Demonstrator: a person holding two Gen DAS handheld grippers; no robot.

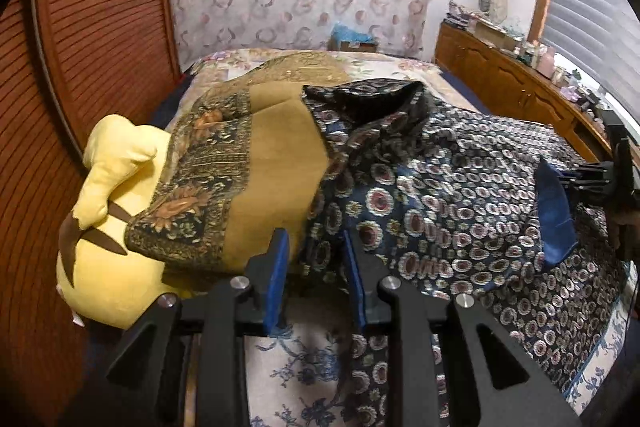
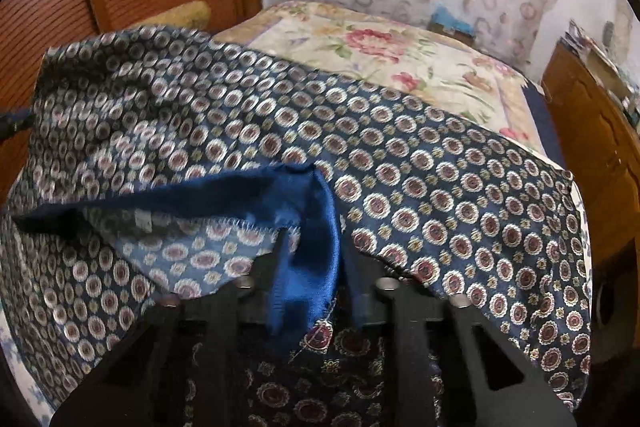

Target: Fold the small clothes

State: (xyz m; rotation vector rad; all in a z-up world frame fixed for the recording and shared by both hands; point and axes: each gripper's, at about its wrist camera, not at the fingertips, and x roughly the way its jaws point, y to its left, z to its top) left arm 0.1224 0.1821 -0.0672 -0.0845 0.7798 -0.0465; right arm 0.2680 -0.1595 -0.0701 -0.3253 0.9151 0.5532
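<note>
A navy garment (image 1: 460,195) printed with round medallions lies crumpled across the bed. My left gripper (image 1: 316,267) hovers at the garment's left edge with its blue pads (image 1: 278,267) apart; loose cloth lies in the gap and is not pinched. In the right wrist view, my right gripper (image 2: 310,263) is shut on a fold of the garment's plain blue satin trim (image 2: 316,227), lifted off the patterned cloth (image 2: 400,167). The left wrist view shows the same right gripper (image 1: 572,183) at the far right, holding the raised blue flap (image 1: 556,211).
A yellow plush toy (image 1: 104,187) and a mustard cushion with ornate borders (image 1: 260,167) crowd the garment's left side. A white-and-blue floral sheet (image 1: 304,367) lies under it, a flowered bedspread (image 2: 400,67) beyond. Louvred wooden doors (image 1: 80,47) stand left, a cluttered wooden dresser (image 1: 500,75) right.
</note>
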